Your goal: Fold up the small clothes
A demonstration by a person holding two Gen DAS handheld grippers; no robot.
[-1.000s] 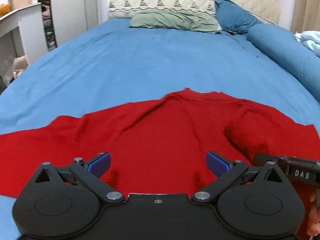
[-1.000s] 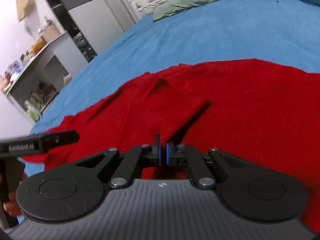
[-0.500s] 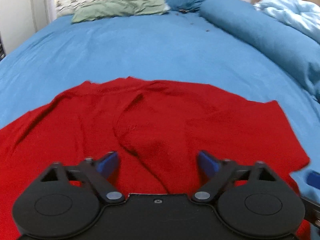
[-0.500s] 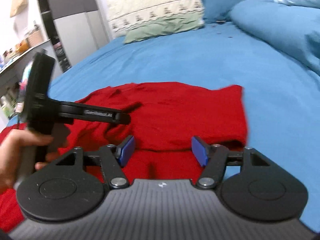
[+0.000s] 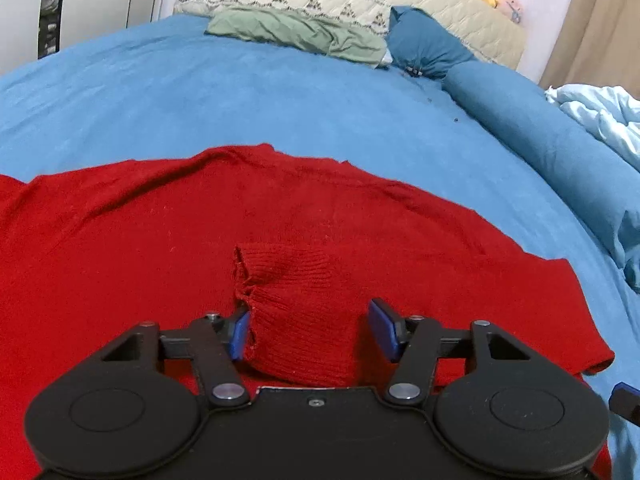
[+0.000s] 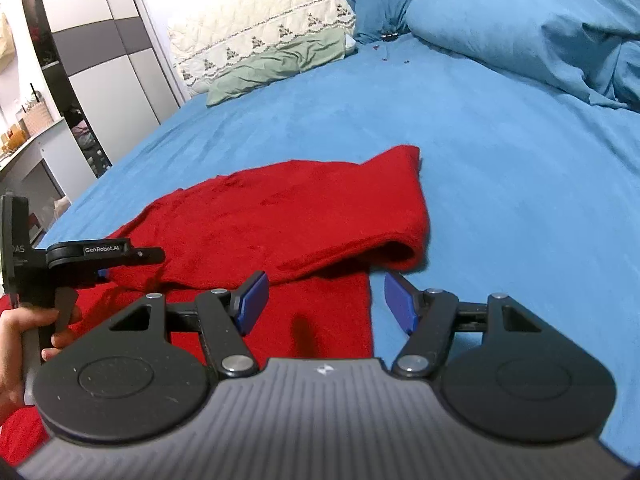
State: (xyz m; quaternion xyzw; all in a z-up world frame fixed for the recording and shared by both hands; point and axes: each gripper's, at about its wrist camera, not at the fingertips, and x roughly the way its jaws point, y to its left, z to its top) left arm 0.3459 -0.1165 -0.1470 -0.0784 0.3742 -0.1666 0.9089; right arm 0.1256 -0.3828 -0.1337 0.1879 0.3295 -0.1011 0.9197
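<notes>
Your left gripper [image 5: 310, 330] has been closing its jaws around the red sweater's [image 5: 160, 240] ribbed cuff [image 5: 296, 320] without pinching, while your right gripper [image 6: 326, 300] hangs spread above the bed [image 6: 480, 160].

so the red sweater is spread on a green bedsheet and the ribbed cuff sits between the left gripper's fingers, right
Not quite: the bedsheet is blue, not green; only a pillow at the headboard is green. The left wrist view shows it. The rest holds: the red sweater is spread on it, and its ribbed cuff sits between the fingers of the left gripper, whose jaws have just been closing but do not yet pinch it.
</notes>
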